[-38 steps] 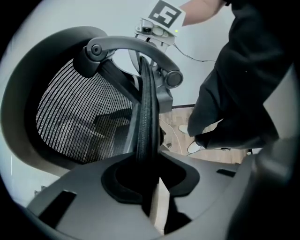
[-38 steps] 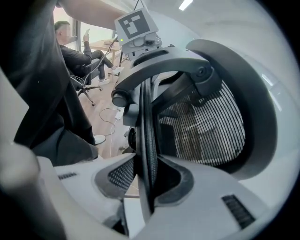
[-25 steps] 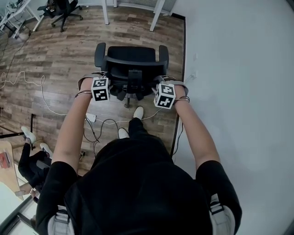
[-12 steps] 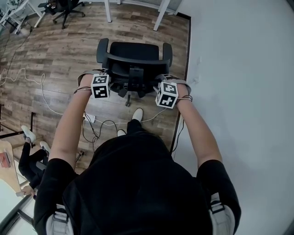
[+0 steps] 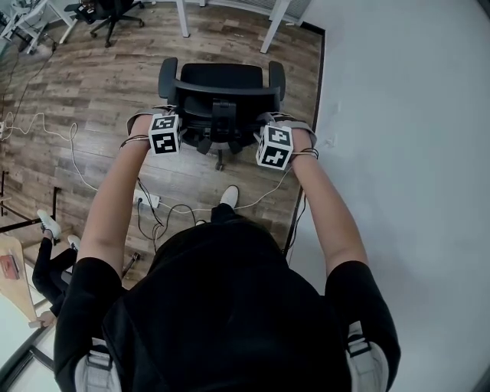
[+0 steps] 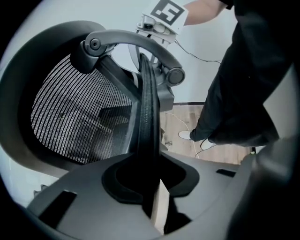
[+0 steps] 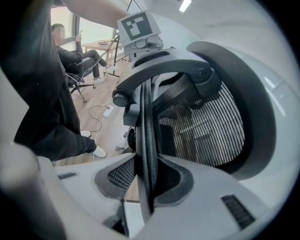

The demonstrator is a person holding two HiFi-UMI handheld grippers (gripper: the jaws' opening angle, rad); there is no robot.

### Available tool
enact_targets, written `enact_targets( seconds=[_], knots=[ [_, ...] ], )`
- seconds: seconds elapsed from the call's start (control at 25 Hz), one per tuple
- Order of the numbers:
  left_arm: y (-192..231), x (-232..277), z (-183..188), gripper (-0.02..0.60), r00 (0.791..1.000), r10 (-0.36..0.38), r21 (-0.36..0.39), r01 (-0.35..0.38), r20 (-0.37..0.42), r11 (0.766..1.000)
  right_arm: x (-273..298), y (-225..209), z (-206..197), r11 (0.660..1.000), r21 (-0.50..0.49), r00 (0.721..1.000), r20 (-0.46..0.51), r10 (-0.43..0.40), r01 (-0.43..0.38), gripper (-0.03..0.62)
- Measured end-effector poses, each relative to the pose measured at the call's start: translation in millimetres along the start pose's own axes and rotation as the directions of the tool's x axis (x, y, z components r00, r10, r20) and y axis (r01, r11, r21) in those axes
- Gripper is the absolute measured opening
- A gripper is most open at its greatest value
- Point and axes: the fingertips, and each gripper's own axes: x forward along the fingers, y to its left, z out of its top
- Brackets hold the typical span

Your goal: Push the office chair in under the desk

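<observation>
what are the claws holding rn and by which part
Both hold the office chair by the rim of its mesh backrest: the left claw clamps one side edge, the right claw the other.

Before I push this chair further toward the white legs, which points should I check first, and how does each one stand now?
1. Left gripper grip: ok, its jaws clamp the backrest edge of the office chair.
2. Right gripper grip: ok, its jaws clamp the same edge.
3. Floor between the chair and the white legs: ok, only bare wood shows there.
4. Chair aimed between the legs: ok, roughly centred.
5. Armrests pass under the desk top: cannot tell, the top is out of view.
6. Cable: ok, it lies behind the chair's base, not ahead of it.
</observation>
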Motion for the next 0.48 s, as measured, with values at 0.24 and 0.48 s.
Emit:
enact_targets(
  seconds=[0.24,0.48],
  knots=[
    [31,12,-17,0.081,1.0,0.003,-0.008,-0.003,-0.015,1.0,20,-32,9,1.0,-0.002,1.0,0.01,-0.011,0.011,0.109],
    [62,20,-31,0.081,1.0,0.003,-0.016,-0.004,-0.028,1.0,35,-62,15,1.0,0.011,1.0,-0.001,0.015,-0.015,0.109]
  ],
)
